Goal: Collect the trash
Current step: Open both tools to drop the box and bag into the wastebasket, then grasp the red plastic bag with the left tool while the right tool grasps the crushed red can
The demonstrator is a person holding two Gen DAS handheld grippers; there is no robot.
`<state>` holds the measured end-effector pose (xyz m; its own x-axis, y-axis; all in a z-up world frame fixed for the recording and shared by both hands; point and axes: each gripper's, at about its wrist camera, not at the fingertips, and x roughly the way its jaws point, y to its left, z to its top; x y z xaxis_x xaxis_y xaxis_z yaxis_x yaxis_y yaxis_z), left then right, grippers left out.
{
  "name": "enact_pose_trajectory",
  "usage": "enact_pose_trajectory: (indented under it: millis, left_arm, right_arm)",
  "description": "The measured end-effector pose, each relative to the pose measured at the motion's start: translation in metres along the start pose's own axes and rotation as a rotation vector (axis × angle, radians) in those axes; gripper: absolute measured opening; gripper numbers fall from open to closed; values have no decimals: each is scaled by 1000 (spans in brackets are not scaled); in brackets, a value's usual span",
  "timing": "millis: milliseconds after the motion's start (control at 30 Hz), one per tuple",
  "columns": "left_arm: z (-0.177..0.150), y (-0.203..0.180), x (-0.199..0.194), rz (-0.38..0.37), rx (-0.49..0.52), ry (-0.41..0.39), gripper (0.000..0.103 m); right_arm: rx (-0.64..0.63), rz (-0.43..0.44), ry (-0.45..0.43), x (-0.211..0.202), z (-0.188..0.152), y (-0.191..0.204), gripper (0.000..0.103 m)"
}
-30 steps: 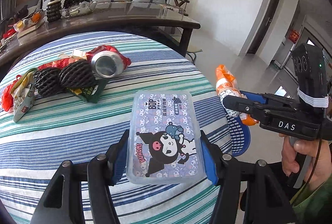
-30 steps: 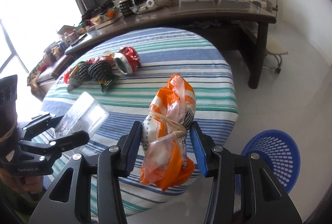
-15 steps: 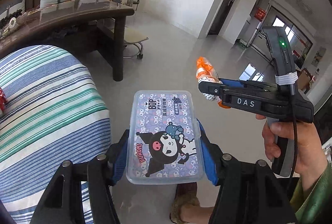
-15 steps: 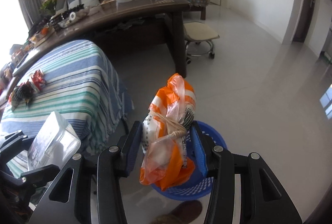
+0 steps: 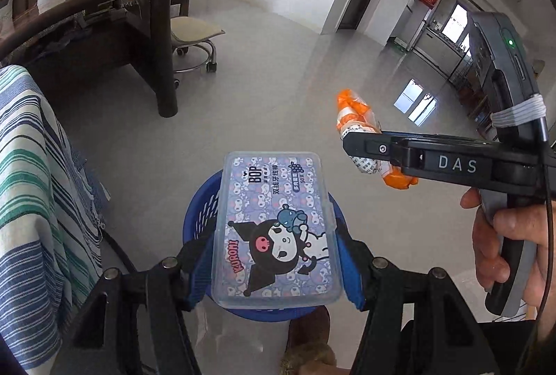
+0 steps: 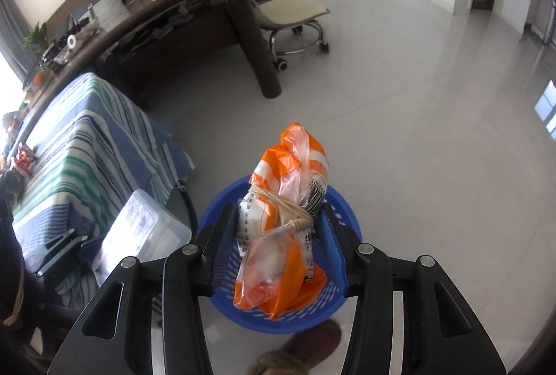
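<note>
My left gripper (image 5: pixel 276 257) is shut on a clear plastic box with a purple cartoon lid (image 5: pixel 276 225) and holds it above the blue mesh basket (image 5: pixel 199 218) on the floor. My right gripper (image 6: pixel 281 236) is shut on a tied orange-and-white plastic bag (image 6: pixel 285 225) and holds it over the same basket (image 6: pixel 333 302). The right gripper with its bag (image 5: pixel 358 118) also shows in the left wrist view, to the right of the box. The left gripper with the box (image 6: pixel 146 229) shows at the left in the right wrist view.
The table with the striped blue-green cloth (image 5: pixel 31 173) stands to the left, with some trash (image 6: pixel 24 159) on its far end. A dark wooden desk (image 6: pixel 194 14) and a wheeled stool (image 6: pixel 295 14) stand behind. A slippered foot (image 6: pixel 299 354) is beside the basket. Pale tiled floor lies around.
Both grippers swung away from the table top, right and down, to above the blue basket on the floor. Each keeps its hold on its item.
</note>
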<state>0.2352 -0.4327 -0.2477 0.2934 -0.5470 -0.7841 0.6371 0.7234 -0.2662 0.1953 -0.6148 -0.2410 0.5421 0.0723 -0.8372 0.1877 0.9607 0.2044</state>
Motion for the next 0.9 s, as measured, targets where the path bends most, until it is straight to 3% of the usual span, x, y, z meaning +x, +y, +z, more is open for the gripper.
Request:
enact_pose_trajectory:
  millis: [133, 167, 233, 333, 400, 567, 733, 900]
  left_arm:
    - [0, -3, 19, -34, 5, 4, 66]
    - [2, -4, 26, -59, 3, 6, 75]
    - [5, 0, 41, -49, -18, 22, 76]
    - [9, 7, 42, -46, -75, 22, 76]
    - [10, 8, 26, -65, -91, -10, 76]
    - [12, 1, -44, -34, -42, -98, 76]
    - [-12, 13, -122, 31, -33, -134, 76]
    - [-62, 58, -177, 146, -77, -140, 76]
  right_arm:
    - [27, 3, 7, 9, 2, -9, 52]
    - [38, -1, 5, 10, 3, -11, 65]
    - [65, -11, -9, 9, 5, -17, 74]
    - [88, -27, -52, -4, 8, -23, 75]
    - [82, -59, -107, -20, 11, -23, 78]
    - [29, -131, -285, -66, 17, -3, 99]
    - [-64, -133, -418, -101, 16, 43, 100]
    - [-193, -47, -456, -109, 3, 114, 101]
